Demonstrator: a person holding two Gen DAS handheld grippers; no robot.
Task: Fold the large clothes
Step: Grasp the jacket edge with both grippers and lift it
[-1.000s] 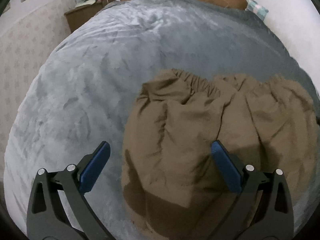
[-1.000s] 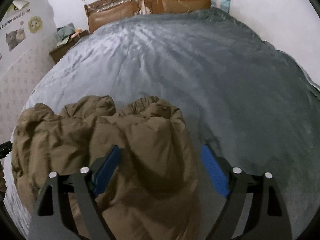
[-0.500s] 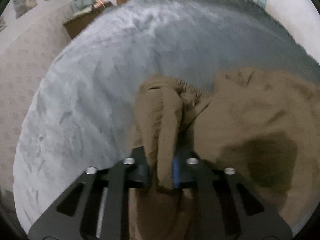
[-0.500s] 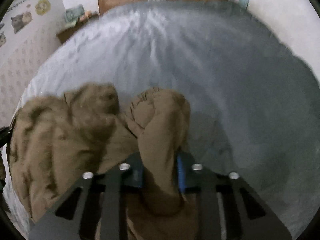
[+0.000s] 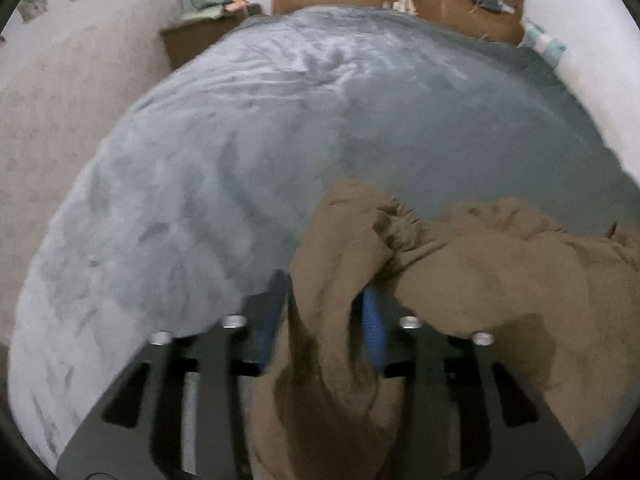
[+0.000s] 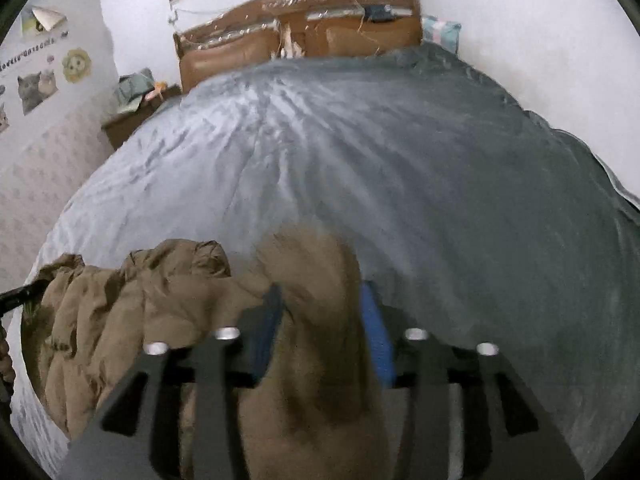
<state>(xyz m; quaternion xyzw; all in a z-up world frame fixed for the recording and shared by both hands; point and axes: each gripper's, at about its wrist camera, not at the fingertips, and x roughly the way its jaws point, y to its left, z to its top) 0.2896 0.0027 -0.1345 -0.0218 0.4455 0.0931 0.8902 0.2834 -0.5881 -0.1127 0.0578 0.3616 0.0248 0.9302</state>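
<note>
A large brown garment (image 5: 480,280) with a gathered elastic edge lies bunched at the near end of a bed covered by a grey-blue blanket (image 5: 240,160). My left gripper (image 5: 324,316) is shut on a fold at the garment's left side. My right gripper (image 6: 320,320) is shut on a fold at the garment's (image 6: 120,312) right side and holds it raised off the blanket (image 6: 440,180). The cloth hides most of the blue pads (image 6: 376,336) in both views.
A brown padded headboard (image 6: 300,36) stands at the far end of the bed. A wooden nightstand (image 6: 136,116) with clothes piled on it is at the far left by the wall. A striped pillow (image 6: 440,32) sits at the far right corner.
Both grippers went from open around the garment to shut on folds of it. Since then both have lifted, and the cloth has risen with them.
</note>
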